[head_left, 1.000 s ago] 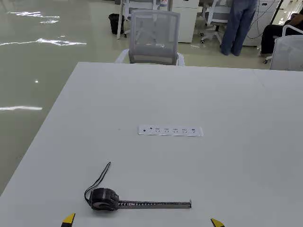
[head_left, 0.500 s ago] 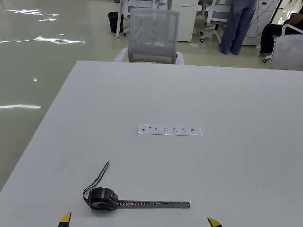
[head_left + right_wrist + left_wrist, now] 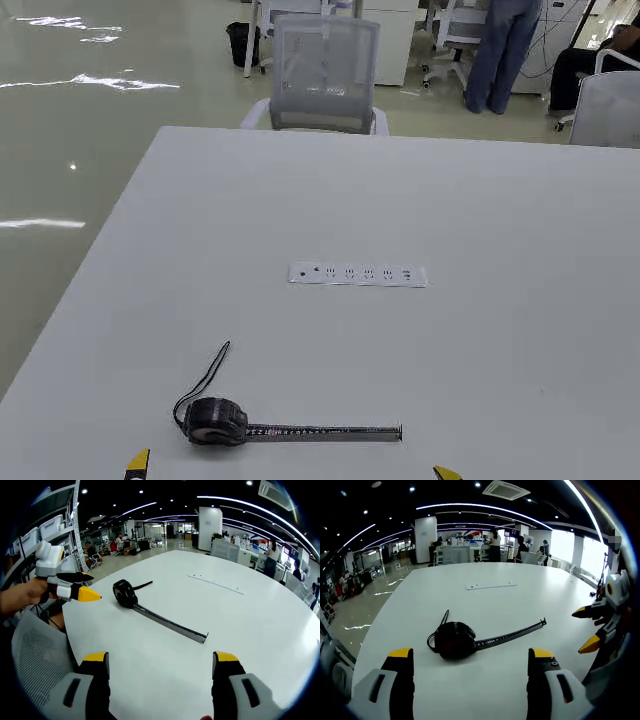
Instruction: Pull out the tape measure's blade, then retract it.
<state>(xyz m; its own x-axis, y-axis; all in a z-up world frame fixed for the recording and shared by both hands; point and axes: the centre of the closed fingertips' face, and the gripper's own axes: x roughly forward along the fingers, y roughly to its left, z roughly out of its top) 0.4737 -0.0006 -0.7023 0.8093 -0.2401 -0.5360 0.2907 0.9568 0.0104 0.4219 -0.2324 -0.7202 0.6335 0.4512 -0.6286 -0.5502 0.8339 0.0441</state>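
Ahead of hand-held grippers (image 3: 470,655) (image 3: 157,659), tape measure (image 3: 454,639)

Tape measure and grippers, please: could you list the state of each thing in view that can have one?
Tape measure: lying on the table, ungripped.
Blade: partly pulled out, flat on the table.
Left gripper: open, empty.
Right gripper: open, empty.
Power strip: nothing plugged in.

I see the tape measure (image 3: 215,421) lying on the table (image 3: 500,220) near its front edge, its blade (image 3: 325,433) flat out to the right. Power strip (image 3: 358,275) farther back, mid-table. Chair (image 3: 325,75) behind the far edge. Left gripper (image 3: 471,653) before the case, right gripper (image 3: 162,656) before the blade tip, both apart from it.
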